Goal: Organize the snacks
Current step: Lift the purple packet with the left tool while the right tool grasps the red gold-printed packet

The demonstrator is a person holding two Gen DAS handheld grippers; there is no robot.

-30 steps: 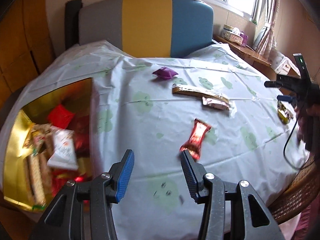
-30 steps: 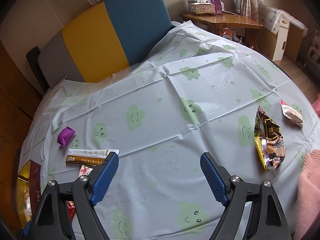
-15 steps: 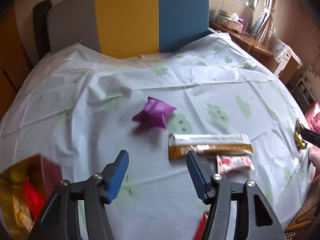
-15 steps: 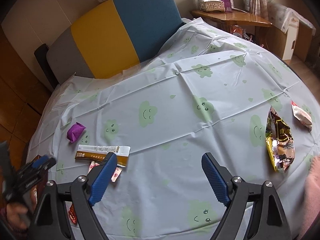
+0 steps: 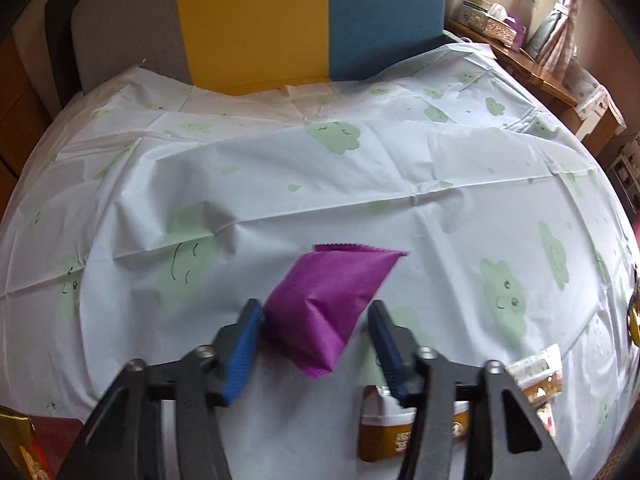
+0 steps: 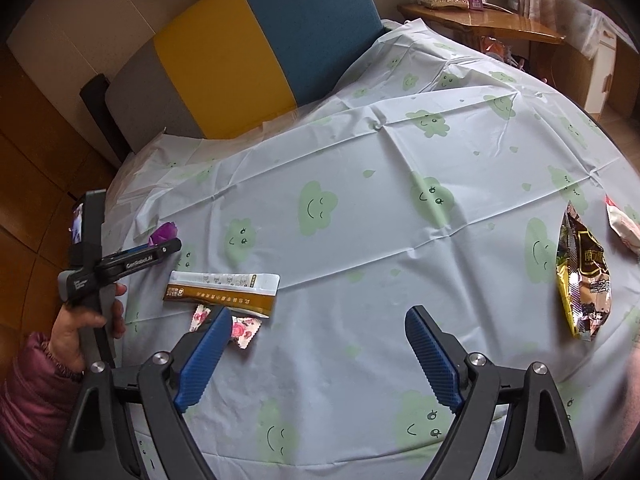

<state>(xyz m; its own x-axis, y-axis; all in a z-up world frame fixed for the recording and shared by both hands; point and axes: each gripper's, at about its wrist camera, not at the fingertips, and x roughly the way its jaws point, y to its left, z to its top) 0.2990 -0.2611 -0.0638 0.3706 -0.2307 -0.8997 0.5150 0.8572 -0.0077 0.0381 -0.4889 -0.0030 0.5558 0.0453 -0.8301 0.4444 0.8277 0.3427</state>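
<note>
A purple snack packet (image 5: 332, 300) lies on the cloud-print tablecloth (image 5: 360, 184). My left gripper (image 5: 314, 306) straddles it with its jaws closing. The left pad (image 5: 244, 344) touches the packet's side, while a thin gap shows at the right pad (image 5: 386, 344). In the right wrist view the same packet (image 6: 164, 232) peeks out beyond the left gripper (image 6: 160, 250), which a hand (image 6: 76, 320) holds. My right gripper (image 6: 319, 312) hovers open over bare cloth. A brown-and-white bar (image 6: 222, 290) and a floral packet (image 6: 244, 328) lie by its left finger.
A gold snack bag (image 6: 584, 280) and a pink-white packet (image 6: 622, 232) lie at the table's right edge. A corner of the gold box (image 5: 20, 452) shows at lower left. A grey, yellow and blue chair back (image 5: 280, 20) stands behind the table, a wooden side table (image 6: 480, 28) further right.
My left gripper swept from beside the gold box across the table to the purple packet and sank around it, its jaws narrower than half a second ago. The right gripper barely moved.
</note>
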